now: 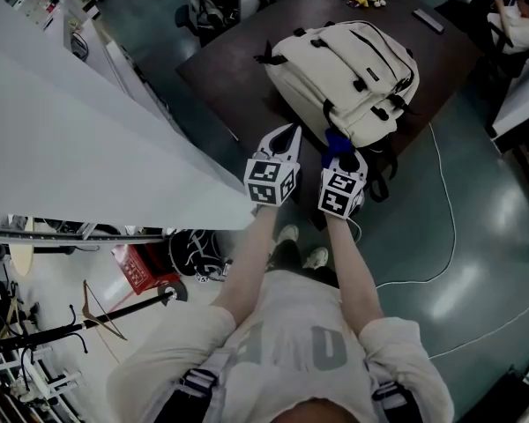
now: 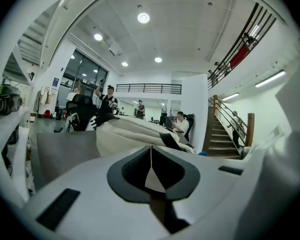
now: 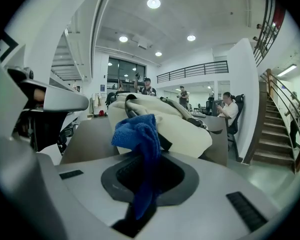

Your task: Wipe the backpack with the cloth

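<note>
Blue cloth (image 3: 139,139), soft and floppy, pinched in right gripper's (image 3: 145,179) jaws; left gripper (image 2: 151,166) closed empty, backpack (image 1: 344,69) ahead looks squishy.

My right gripper (image 3: 149,176) pinches the blue cloth (image 3: 141,143) between its jaws; the cream backpack (image 3: 175,124) lies just ahead on the table (image 3: 92,141).

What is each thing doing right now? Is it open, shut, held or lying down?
left gripper: shut, holding nothing.
right gripper: shut on the cloth.
cloth: bunched up, pinched between the right gripper's jaws.
backpack: lying flat on the table, looks zipped closed.
</note>
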Available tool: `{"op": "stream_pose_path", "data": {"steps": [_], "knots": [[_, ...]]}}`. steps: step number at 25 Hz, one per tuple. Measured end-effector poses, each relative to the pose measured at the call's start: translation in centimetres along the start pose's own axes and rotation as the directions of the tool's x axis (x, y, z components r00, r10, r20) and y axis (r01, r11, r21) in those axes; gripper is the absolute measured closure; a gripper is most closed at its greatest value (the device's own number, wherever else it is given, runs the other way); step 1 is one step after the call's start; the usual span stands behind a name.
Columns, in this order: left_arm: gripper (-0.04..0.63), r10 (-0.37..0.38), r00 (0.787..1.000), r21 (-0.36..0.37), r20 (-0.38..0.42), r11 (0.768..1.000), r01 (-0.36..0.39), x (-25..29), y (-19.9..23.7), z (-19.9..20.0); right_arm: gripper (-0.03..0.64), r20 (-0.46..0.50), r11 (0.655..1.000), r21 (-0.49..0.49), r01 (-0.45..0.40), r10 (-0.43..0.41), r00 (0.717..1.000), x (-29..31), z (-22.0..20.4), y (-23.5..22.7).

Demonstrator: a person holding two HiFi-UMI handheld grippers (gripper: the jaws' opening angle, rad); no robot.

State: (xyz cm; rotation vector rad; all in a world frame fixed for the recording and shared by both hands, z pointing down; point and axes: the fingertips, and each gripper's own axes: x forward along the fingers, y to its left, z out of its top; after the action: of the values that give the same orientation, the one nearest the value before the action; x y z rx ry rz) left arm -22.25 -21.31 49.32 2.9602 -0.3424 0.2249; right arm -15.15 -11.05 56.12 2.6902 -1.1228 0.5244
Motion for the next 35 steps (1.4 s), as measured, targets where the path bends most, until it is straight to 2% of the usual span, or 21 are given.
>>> {"op": "stream_pose_path", "data": {"steps": [6,10,15,18,24,28,31,35], "knots": [[0.586,0.010,1.000,-0.013,0.011,1.000,-0.010,-0.3,-0.7,0.0,0.577,-0.027,0.993,0.090,0.079,-0.077,0.997,-0.8,-1.6,-4.3],[0.586,0.017,0.999,-0.047,0.033,0.999,-0.015,0.0,-1.8,0.2,0.577,0.010,0.993,0.071,0.095,-0.096,0.995,-1.5,-0.2,-7.5],[0.586,0.012,0.998,-0.061,0.056,0.998,-0.009,0.3,-2.8,1.0,0.577,0.034,0.978,0.135,0.158,-0.164,0.986,-2.8,0.7,-11.7],[0.586,0.020,0.997,-0.069,0.069,0.998,-0.015,0.7,-2.7,1.6,0.577,0.053,0.977,0.134,0.164,-0.172,0.984,-2.8,1.5,-13.0],[0.591,0.063,0.994,-0.068,0.091,0.996,-0.057,3.0,-2.2,3.8,0.577,0.132,0.990,0.097,0.104,-0.116,0.984,-1.0,5.2,-13.4],[0.591,0.105,0.988,-0.058,0.113,0.993,-0.099,5.2,-2.0,5.0,0.577,0.187,0.996,0.079,0.044,-0.058,0.981,1.5,8.3,-15.2],[0.591,0.175,0.977,-0.089,0.124,0.982,-0.165,6.8,-0.4,5.6,0.577,0.221,0.998,0.060,-0.015,0.002,0.975,4.8,11.4,-16.3],[0.591,0.263,0.956,-0.141,0.130,0.959,-0.244,9.3,1.9,7.0,0.577,0.225,0.993,-0.045,-0.112,0.119,0.967,10.2,15.6,-16.0]]}}
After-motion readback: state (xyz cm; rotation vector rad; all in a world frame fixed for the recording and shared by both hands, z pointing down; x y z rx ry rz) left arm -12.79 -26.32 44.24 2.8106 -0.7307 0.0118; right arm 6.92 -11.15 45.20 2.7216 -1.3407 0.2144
